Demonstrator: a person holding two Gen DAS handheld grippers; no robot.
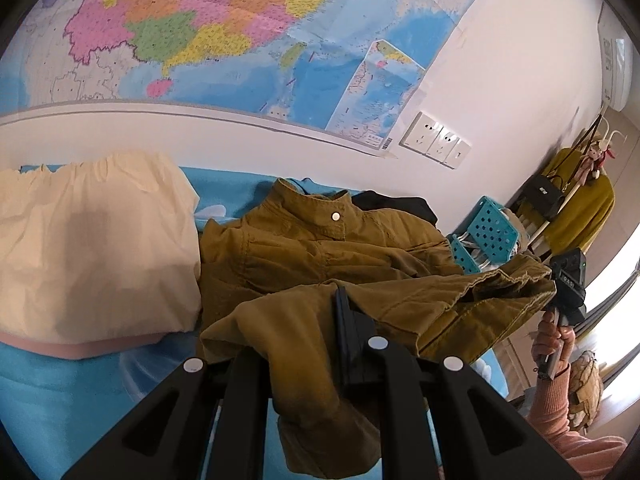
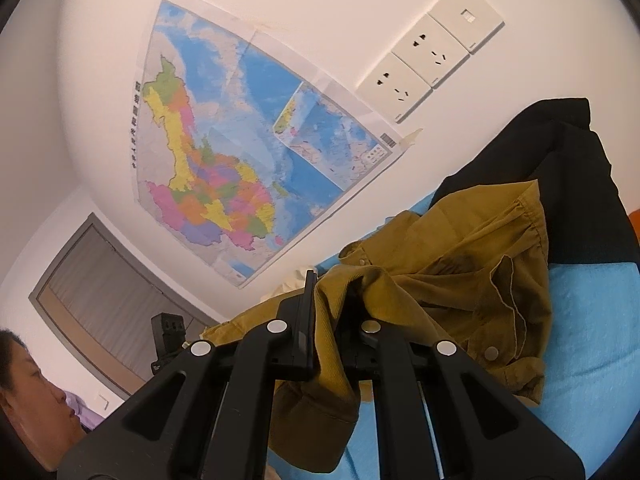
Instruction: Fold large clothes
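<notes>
An olive-brown jacket (image 1: 320,248) with a snap collar lies on the blue bed cover (image 1: 60,392). My left gripper (image 1: 320,328) is shut on a fold of its lower edge and holds it lifted. My right gripper (image 2: 332,312) is shut on another part of the jacket (image 2: 460,264), whose fabric hangs between the fingers. The right gripper also shows in the left wrist view (image 1: 568,292) at the far right, holding the stretched hem.
A cream cloth bundle (image 1: 88,248) lies left of the jacket. A black garment (image 2: 560,176) lies behind it. A teal perforated basket (image 1: 488,232) stands at the bed's right. Wall with a map (image 1: 240,32) and sockets (image 1: 436,140) is behind.
</notes>
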